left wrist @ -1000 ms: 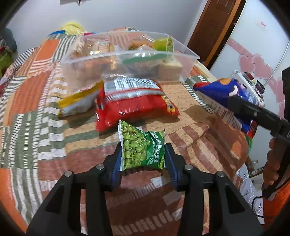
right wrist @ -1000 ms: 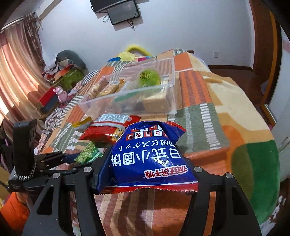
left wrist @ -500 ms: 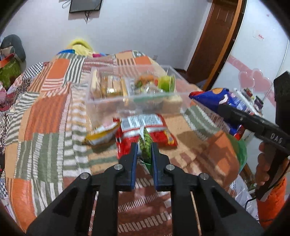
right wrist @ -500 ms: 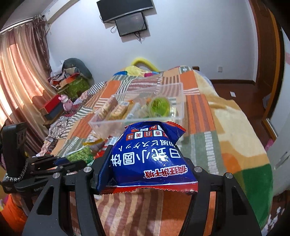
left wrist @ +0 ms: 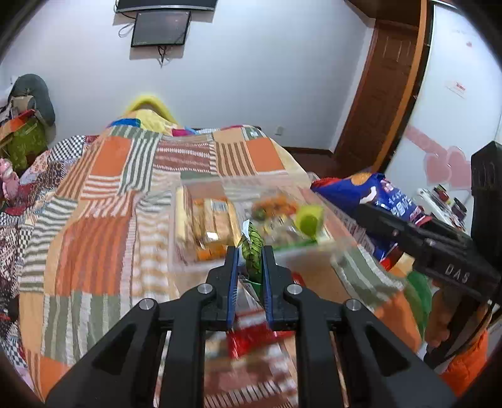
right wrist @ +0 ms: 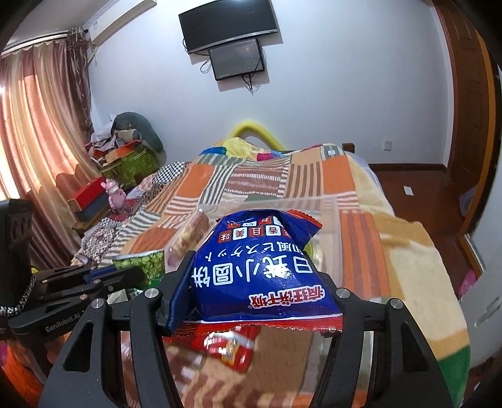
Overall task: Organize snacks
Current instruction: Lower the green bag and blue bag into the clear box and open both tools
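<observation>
My left gripper (left wrist: 249,254) is shut on a small green pea snack packet (left wrist: 252,251), held edge-on above the bed in front of the clear plastic box (left wrist: 188,260). The box holds biscuit packs (left wrist: 213,222) and a green cup (left wrist: 309,219). My right gripper (right wrist: 251,276) is shut on a big blue snack bag (right wrist: 260,273) and holds it in the air; it also shows in the left wrist view (left wrist: 386,201) to the right of the box. A red snack bag (right wrist: 232,348) lies on the bed below both grippers. The left gripper with the green packet (right wrist: 147,265) shows at left.
The bed has a patchwork blanket (left wrist: 103,226) in orange, green and brown. A door (left wrist: 382,91) stands at the right. Clutter and boxes (right wrist: 125,157) sit by the curtain on the left. A TV (right wrist: 229,23) hangs on the far wall.
Both grippers have risen and moved toward the clear box with their packets. The green packet turned from flat-on to edge-on between my left fingers.
</observation>
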Demonstrator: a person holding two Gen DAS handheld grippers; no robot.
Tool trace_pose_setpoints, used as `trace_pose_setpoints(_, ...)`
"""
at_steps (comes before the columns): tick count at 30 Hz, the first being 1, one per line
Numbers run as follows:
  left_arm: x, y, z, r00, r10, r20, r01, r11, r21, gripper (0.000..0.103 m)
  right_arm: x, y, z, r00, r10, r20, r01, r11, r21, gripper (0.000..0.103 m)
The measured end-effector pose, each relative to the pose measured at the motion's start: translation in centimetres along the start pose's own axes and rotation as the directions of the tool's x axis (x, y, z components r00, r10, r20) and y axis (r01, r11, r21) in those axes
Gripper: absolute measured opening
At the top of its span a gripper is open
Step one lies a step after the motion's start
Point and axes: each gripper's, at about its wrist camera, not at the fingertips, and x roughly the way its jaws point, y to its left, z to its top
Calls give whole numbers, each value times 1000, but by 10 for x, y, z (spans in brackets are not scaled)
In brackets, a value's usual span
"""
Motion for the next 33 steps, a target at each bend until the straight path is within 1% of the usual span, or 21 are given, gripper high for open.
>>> trace_pose_setpoints(4,16,6,17,1000,24,13,-24,1000,-1,13,18,2,10,1000,-7,-5,7,1000,-7,58)
trace_pose_setpoints(9,41,13,32,999,43,2,-43,999,1,14,43,4,15,999,-24,-30,24,1000,-11,58)
trace_pose_setpoints(14,65,21,35,998,66,-23,-66,998,-4,14,66,6,17,997,-39,-64,38,999,-7,59)
trace_pose_setpoints(18,78,29,33,997,60,-49,-62,997,-35,14,79,4,13,995,-46,-90,45,999,-9,59)
trace_pose_setpoints(20,81,30,31,996,66,-51,-68,997,-36,14,81,5,10,993,-59,-100,57,998,-23,59)
trace_pose_setpoints(22,82,29,29,995,88,-46,-89,996,-26,14,84,6,11,992,-64,-108,60,998,-33,61)
trace_pose_setpoints(27,83,29,28,995,78,-63,-80,997,-22,16,76,6,12,992,-73,-99,69,996,-50,62)
trace_pose_setpoints(30,75,28,26,995,87,-53,-88,996,-17,22,68,6,16,993,-77,-88,72,995,-64,64)
trace_pose_setpoints(31,72,28,26,995,90,-49,-91,996,-16,27,66,7,17,994,-76,-83,71,995,-68,65)
trace_pose_setpoints(33,63,26,24,996,81,-40,-81,997,-16,28,59,6,18,995,-73,-71,68,995,-69,68)
